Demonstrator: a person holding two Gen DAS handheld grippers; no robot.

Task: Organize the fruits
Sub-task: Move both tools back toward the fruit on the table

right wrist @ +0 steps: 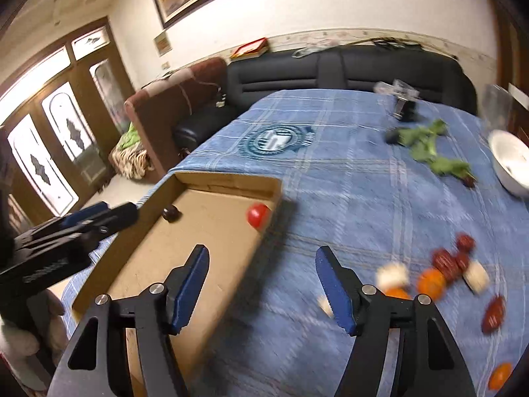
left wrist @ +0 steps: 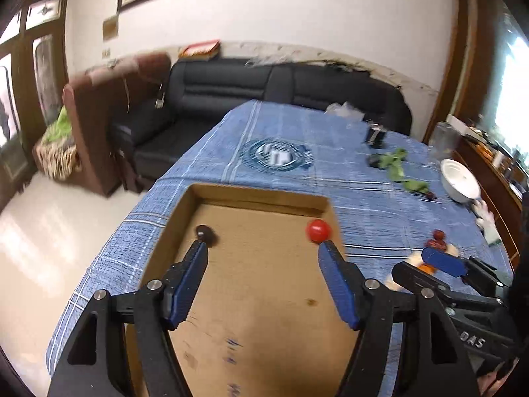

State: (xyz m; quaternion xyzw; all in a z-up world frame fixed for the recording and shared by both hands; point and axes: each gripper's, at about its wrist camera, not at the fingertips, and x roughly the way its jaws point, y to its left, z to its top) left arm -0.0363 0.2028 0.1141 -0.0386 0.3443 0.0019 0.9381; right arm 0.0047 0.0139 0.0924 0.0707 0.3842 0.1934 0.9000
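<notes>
A shallow cardboard tray (left wrist: 264, 297) (right wrist: 185, 251) lies on the blue cloth. In it are a red tomato (left wrist: 318, 230) (right wrist: 258, 215) at the far right corner and a dark round fruit (left wrist: 205, 232) (right wrist: 170, 213) at the far left. My left gripper (left wrist: 263, 248) is open and empty above the tray. My right gripper (right wrist: 261, 253) is open and empty over the tray's right edge; it also shows in the left wrist view (left wrist: 426, 261). Loose fruits lie right of the tray: red dates (right wrist: 449, 259), an orange fruit (right wrist: 431, 284), pale pieces (right wrist: 393, 273).
Green leafy vegetables (right wrist: 426, 145) (left wrist: 396, 165) and a white bowl (right wrist: 510, 162) (left wrist: 459, 180) lie at the far right of the table. A small dark object (right wrist: 405, 106) stands further back. A black sofa (left wrist: 264, 82) is behind the table, whose left edge drops to the floor.
</notes>
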